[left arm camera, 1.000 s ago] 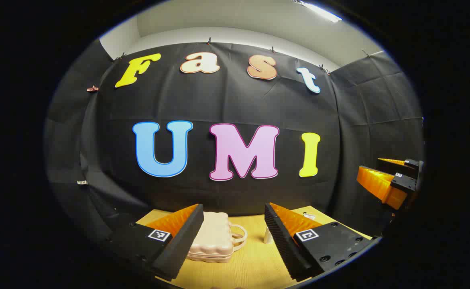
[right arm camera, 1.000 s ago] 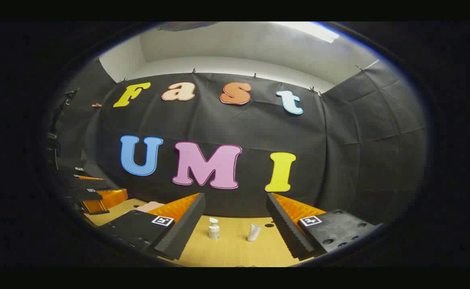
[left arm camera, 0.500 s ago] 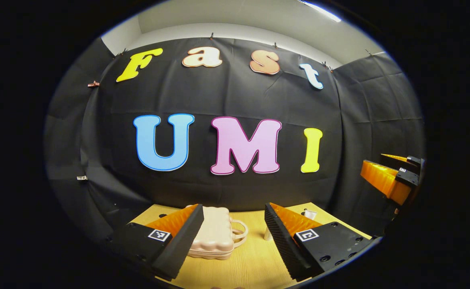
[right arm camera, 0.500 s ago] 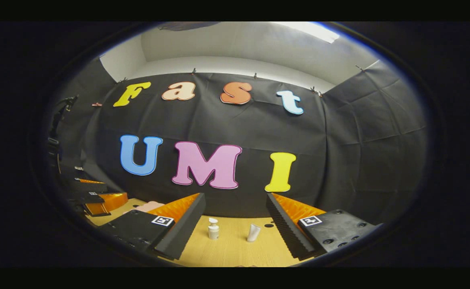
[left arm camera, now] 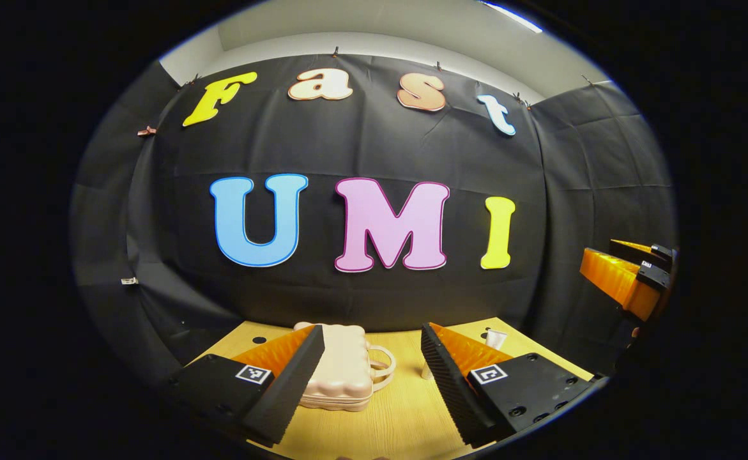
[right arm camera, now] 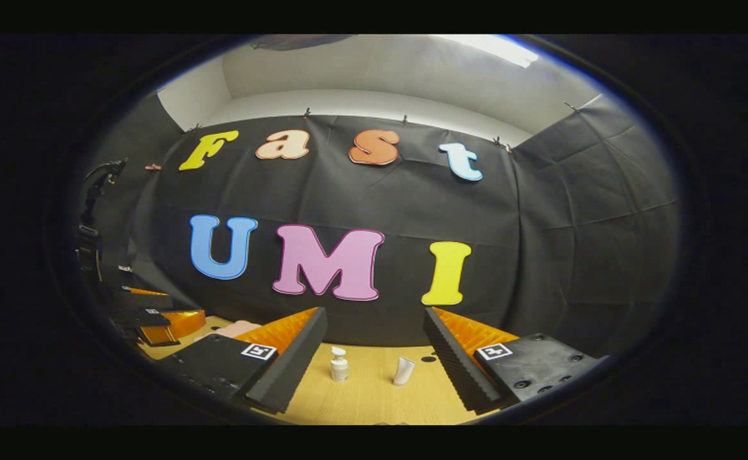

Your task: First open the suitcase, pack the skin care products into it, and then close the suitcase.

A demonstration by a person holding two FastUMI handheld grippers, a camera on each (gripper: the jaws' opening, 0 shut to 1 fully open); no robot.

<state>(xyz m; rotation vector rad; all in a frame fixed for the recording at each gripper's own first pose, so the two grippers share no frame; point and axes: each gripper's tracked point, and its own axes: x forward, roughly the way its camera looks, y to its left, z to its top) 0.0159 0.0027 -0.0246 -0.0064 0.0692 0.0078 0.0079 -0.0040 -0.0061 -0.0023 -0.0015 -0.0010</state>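
Tilting further down, left gripper (left arm camera: pixel 372 364) holds wide-spread fingers above the closed pink suitcase (left arm camera: pixel 342 369) on the wooden table (left arm camera: pixel 405 415); right gripper (right arm camera: pixel 375 358), equally wide, faces pump bottle (right arm camera: pixel 339 364) and tube (right arm camera: pixel 403 370).

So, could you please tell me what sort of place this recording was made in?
Most likely a staged recording booth, not a home: black cloth is clipped up as walls, and a bare wooden table holds just a small pink suitcase, a pump bottle and a tube.
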